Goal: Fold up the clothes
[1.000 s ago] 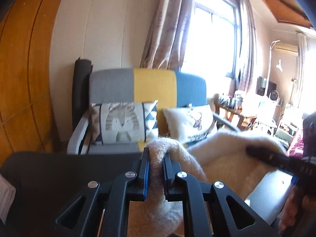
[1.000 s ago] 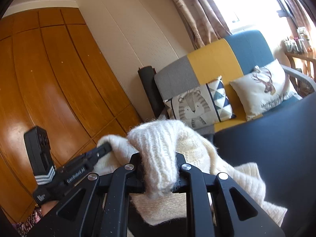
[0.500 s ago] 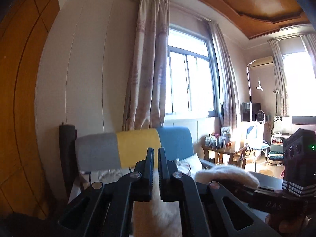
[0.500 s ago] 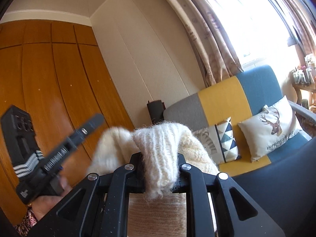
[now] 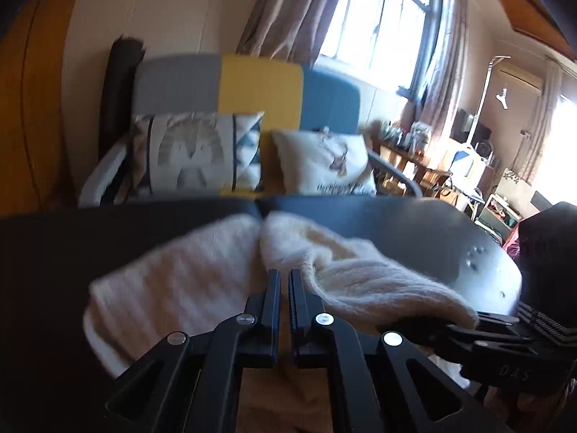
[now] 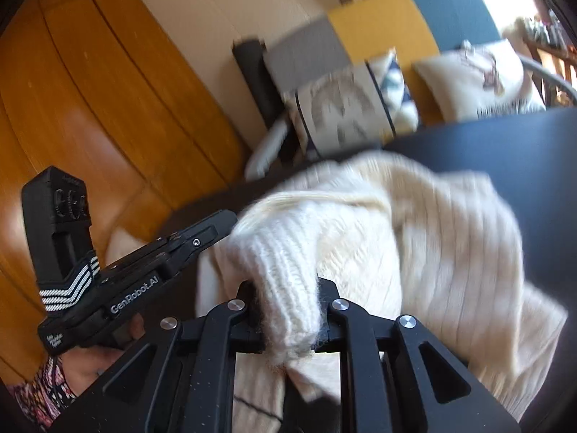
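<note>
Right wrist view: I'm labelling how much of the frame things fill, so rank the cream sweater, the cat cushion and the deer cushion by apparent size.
1. Cream sweater, largest, though nearest the camera.
2. Cat cushion and deer cushion: too alike to rank.

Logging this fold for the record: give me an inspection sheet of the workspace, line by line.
Surface: dark table, bare around the garment.
Job's things: cream knit sweater lying rumpled on the table, partly doubled over.
Clutter: nothing seen on the table besides the sweater.
Grippers: right gripper shut on a ribbed sweater edge; left gripper nearly shut, with the sweater around its fingers, though whether it pinches any cloth cannot be told.
Cables: nothing seen.
Surroundings: grey, yellow and blue sofa with two cushions behind the table, wood panelling, curtained window.
</note>
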A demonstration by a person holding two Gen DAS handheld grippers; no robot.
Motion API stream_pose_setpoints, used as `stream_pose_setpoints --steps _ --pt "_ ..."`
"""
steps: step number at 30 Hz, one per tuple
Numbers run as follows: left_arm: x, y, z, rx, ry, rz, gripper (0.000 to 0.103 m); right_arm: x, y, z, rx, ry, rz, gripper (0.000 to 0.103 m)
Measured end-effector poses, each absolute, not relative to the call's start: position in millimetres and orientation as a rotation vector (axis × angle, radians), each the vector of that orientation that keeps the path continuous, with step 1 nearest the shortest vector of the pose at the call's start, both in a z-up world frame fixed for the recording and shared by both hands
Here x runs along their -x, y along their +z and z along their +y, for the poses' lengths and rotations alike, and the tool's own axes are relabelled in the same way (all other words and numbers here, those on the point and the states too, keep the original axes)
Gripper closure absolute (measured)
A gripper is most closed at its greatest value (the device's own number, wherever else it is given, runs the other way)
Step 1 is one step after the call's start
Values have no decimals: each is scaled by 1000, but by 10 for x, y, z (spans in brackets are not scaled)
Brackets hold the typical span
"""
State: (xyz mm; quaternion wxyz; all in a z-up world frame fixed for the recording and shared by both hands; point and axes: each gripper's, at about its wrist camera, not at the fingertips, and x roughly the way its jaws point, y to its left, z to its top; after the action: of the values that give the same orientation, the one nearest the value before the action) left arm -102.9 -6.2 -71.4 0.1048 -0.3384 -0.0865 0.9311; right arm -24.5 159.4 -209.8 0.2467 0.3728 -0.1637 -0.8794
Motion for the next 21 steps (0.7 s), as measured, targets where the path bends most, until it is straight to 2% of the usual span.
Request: stream_pose_setpoints --steps 5,7,8,9,11,16,21 --pt "674 -1266 -384 1114 2757 -419 96 64 -2441 1604 -1162 -2316 -295 79" --pt "539 -1318 -427 1127 2785 -388 91 -46 -2356 1703 -1120 -2350 -249 74" --pt "472 -1323 -442 1131 2818 -350 82 -104 -2283 1786 -1087 -2385 -235 65" --pt "406 -1329 -458 1135 2849 -311 82 -148 -2204 1889 -1058 -2426 -231 54" --pt "308 -1312 -507 1125 2913 -266 81 -201 -2066 2139 -1021 -2528 -247 46" --pt "331 -1383 -683 1181 2925 -396 70 -101 -1928 2566 -1072 -2742 -220 45" --pt "421 -1491 -859 1263 2877 -583 62 19 -2126 2677 -1165 -2727 -310 45"
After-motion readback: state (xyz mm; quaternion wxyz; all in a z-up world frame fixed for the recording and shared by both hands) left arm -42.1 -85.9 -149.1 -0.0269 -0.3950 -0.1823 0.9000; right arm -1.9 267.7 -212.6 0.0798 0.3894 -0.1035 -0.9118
